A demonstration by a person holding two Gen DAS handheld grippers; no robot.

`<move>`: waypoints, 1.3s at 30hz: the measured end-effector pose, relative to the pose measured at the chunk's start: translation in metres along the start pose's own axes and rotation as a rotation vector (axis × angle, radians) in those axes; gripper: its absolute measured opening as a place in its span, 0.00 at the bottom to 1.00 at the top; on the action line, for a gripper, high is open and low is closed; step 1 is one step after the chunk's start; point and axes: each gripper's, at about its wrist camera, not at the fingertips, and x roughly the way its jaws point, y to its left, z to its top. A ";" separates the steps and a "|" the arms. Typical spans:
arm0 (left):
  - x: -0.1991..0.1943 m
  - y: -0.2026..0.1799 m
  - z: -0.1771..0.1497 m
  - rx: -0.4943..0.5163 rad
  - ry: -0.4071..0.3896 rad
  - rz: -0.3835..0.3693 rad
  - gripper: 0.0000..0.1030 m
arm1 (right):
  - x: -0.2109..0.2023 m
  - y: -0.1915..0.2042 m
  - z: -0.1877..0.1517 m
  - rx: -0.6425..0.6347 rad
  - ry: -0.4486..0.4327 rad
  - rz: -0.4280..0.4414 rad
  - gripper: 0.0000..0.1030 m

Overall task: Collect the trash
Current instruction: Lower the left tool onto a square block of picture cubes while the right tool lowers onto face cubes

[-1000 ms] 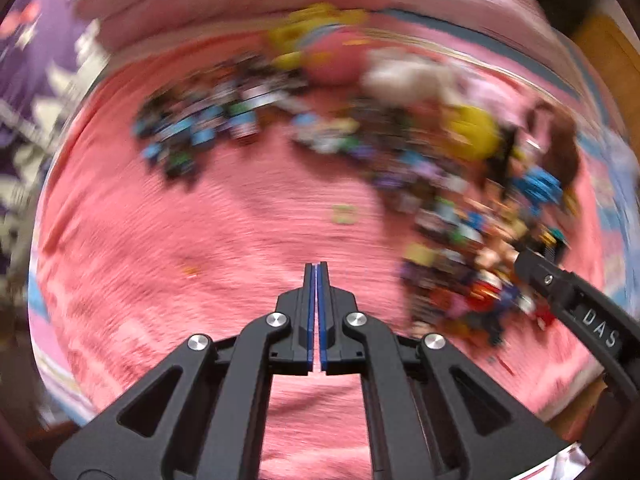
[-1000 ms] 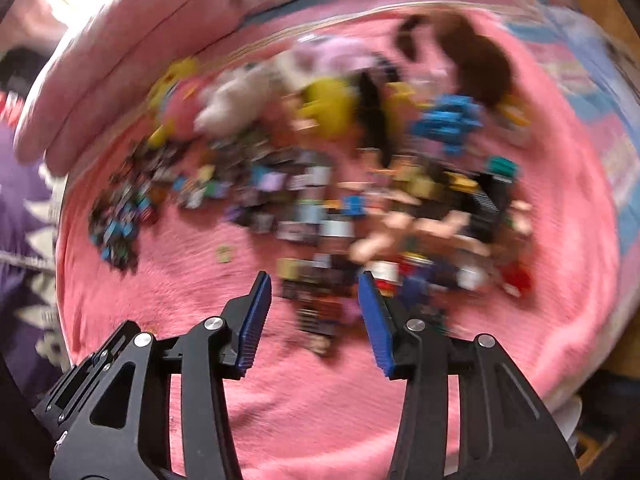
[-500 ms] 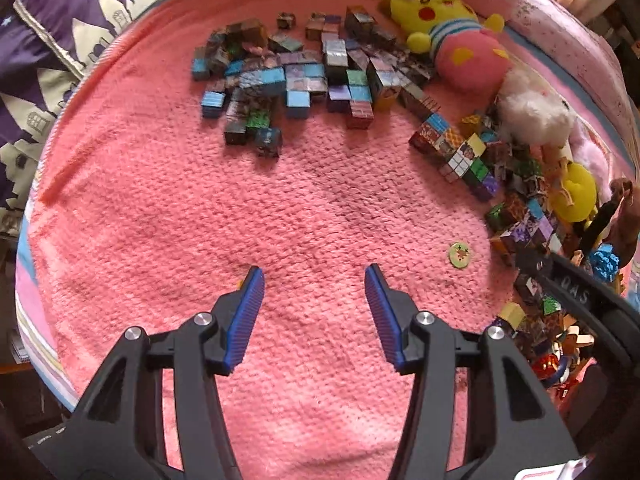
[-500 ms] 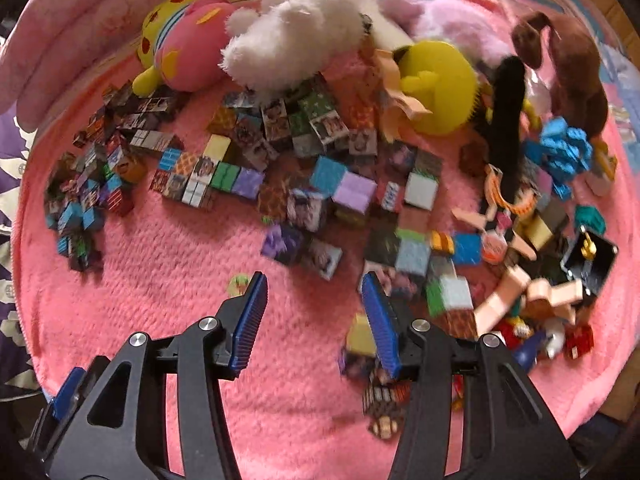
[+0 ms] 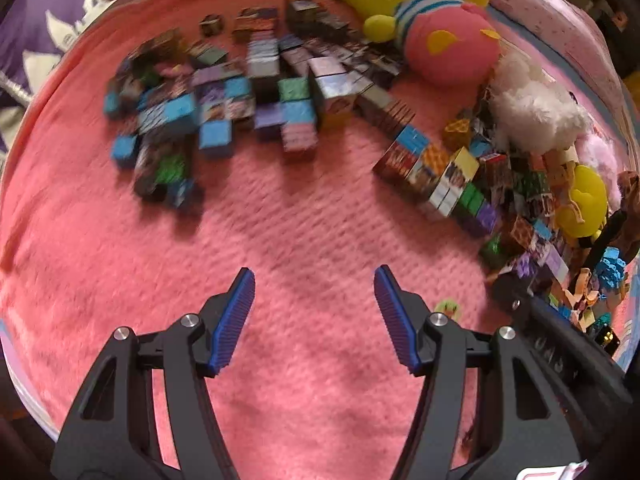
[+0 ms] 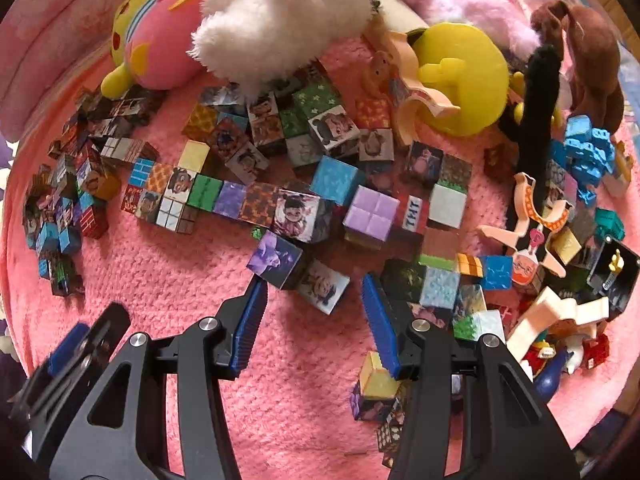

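Observation:
A small round green scrap (image 5: 448,306) lies on the pink blanket (image 5: 320,220), just right of my left gripper's right finger. My left gripper (image 5: 314,276) is open over bare blanket, nothing between its fingers. My right gripper (image 6: 313,284) is also open and empty, low over the blanket. Just beyond its fingertips sit two picture cubes (image 6: 276,258), and more cubes (image 6: 372,376) lie under its right finger. The left gripper's body (image 6: 76,352) shows at the lower left of the right wrist view. The right gripper's arm (image 5: 560,348) shows at the right of the left wrist view.
Several printed cubes (image 5: 248,92) spread across the blanket's far half. A yellow and pink plush (image 5: 436,36), a white fluffy plush (image 6: 280,16), a yellow toy (image 6: 464,76) and a brown plush (image 6: 580,44) line the back. Small wooden and plastic toys (image 6: 536,216) crowd the right edge.
My left gripper went from shut to open. Both grippers moved closer to the blanket and the cubes. The green scrap now sits right beside the left gripper's right finger.

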 end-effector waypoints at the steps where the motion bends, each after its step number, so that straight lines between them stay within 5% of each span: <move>1: 0.002 -0.003 0.003 0.010 -0.001 -0.002 0.58 | 0.000 0.000 0.003 -0.003 -0.002 0.002 0.48; 3: 0.006 -0.009 0.012 0.038 -0.011 -0.003 0.58 | 0.002 0.008 0.012 -0.019 -0.016 0.010 0.45; 6: 0.013 -0.017 0.024 0.075 -0.020 0.003 0.58 | 0.006 0.014 0.020 -0.034 -0.018 0.013 0.26; 8: 0.020 -0.022 0.030 0.092 -0.016 0.005 0.58 | 0.009 0.014 0.023 -0.028 -0.018 0.011 0.21; 19: 0.041 -0.070 0.048 0.272 -0.041 -0.006 0.58 | 0.008 -0.016 0.016 0.049 -0.025 0.074 0.21; 28: 0.030 -0.055 0.045 0.225 -0.054 -0.170 0.58 | 0.007 -0.024 0.012 0.093 -0.031 0.080 0.21; 35: 0.029 -0.024 0.052 0.149 -0.056 -0.225 0.59 | 0.001 -0.026 0.006 0.115 -0.046 0.074 0.21; 39: 0.033 -0.021 0.049 0.199 -0.054 -0.195 0.58 | 0.003 -0.029 0.004 0.137 -0.050 0.086 0.21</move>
